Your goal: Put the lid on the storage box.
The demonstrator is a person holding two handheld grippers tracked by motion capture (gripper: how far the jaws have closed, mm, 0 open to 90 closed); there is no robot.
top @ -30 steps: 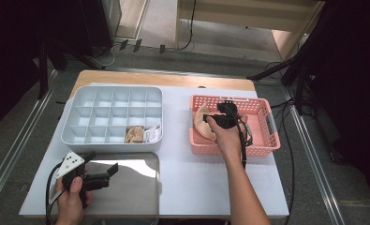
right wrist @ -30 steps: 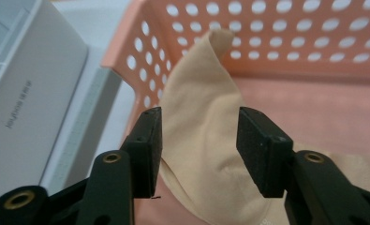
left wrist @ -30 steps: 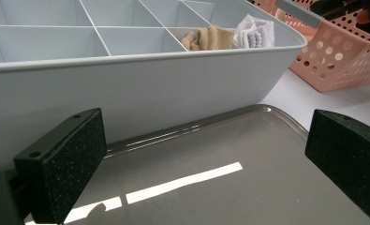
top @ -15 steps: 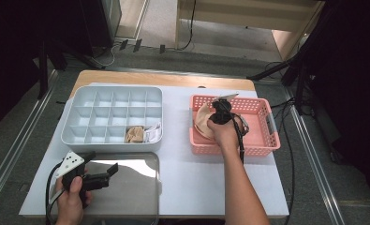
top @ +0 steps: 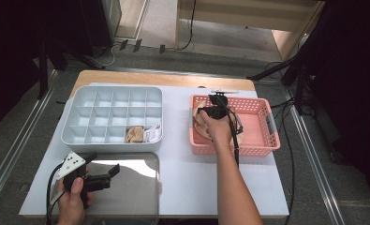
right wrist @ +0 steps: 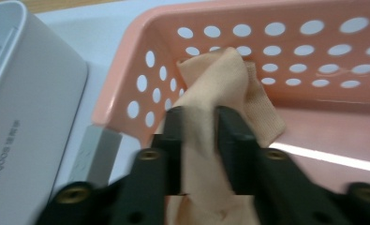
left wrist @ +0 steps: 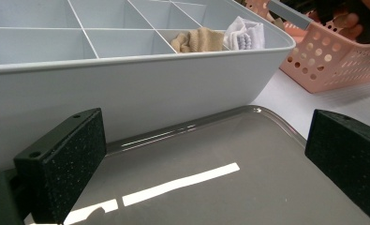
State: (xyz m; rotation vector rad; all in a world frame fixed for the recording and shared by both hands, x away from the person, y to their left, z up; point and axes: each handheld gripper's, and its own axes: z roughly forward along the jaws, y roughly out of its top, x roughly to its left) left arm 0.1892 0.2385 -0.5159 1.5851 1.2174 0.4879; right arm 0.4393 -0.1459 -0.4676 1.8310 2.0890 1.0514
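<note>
Divided box left of basket; tray before box.

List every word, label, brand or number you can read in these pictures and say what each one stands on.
One print shows: small grey lettering running sideways along the outer wall of the grey compartment box in the right gripper view. It is too blurred to read with any certainty.
No readable text on the pink basket, the beige cloth, the grey tray or the white table.

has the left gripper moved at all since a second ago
No. The left gripper sits at the same spot over the near-left corner of the shiny tray, jaws open, just in front of the grey divided box.
</note>
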